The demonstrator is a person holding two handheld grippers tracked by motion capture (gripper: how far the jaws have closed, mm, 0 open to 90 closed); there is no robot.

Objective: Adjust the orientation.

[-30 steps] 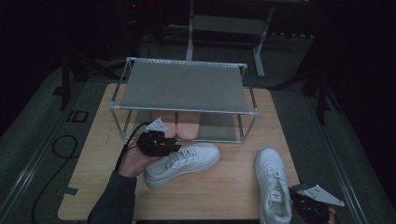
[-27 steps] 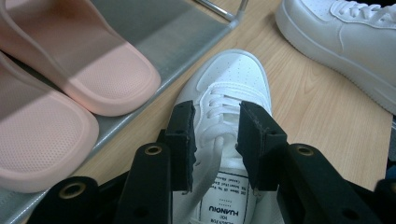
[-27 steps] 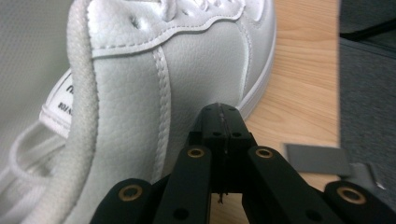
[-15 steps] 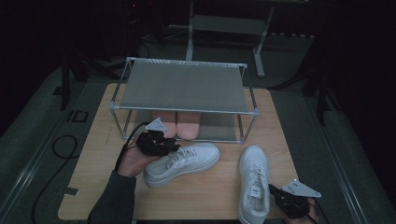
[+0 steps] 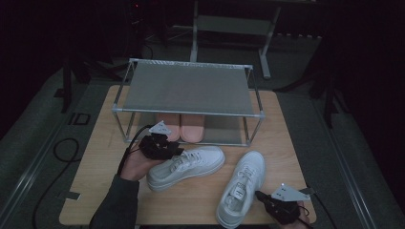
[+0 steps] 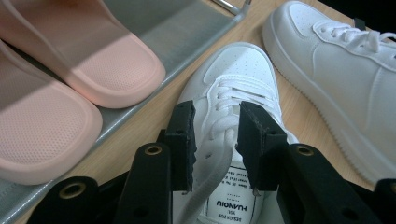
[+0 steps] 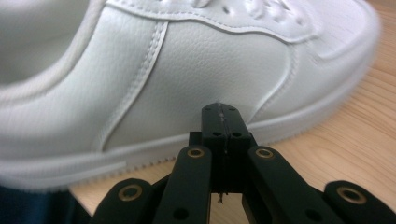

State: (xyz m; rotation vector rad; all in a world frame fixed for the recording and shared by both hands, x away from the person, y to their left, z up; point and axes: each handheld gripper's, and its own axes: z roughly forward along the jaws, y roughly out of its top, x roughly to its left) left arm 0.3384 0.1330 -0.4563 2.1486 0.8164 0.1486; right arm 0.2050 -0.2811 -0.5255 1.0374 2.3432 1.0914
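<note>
Two white sneakers lie on the wooden table [image 5: 95, 162]. The left sneaker [image 5: 188, 164] lies on its sole, toe to the right. My left gripper [image 5: 173, 151] sits over its heel end. In the left gripper view the jaws [image 6: 215, 135] stand partly closed around this sneaker's [image 6: 233, 88] tongue and laces. The right sneaker [image 5: 242, 187] points away from me, and it [image 6: 341, 79] lies just beside the first. My right gripper [image 5: 262, 196] is shut with nothing in it, and its tip [image 7: 220, 109] rests against that sneaker's [image 7: 187, 65] side, just above the sole.
A metal two-tier rack [image 5: 186, 113] stands at the back of the table with a pair of pink slippers [image 5: 180, 126] on its lower shelf. The slippers [image 6: 107, 65] lie close to the held sneaker's toe. The table's front edge is near the right gripper.
The right sneaker has slid left toward the other sneaker, with the shut right gripper following against its side. The left gripper and its sneaker have stayed put.
</note>
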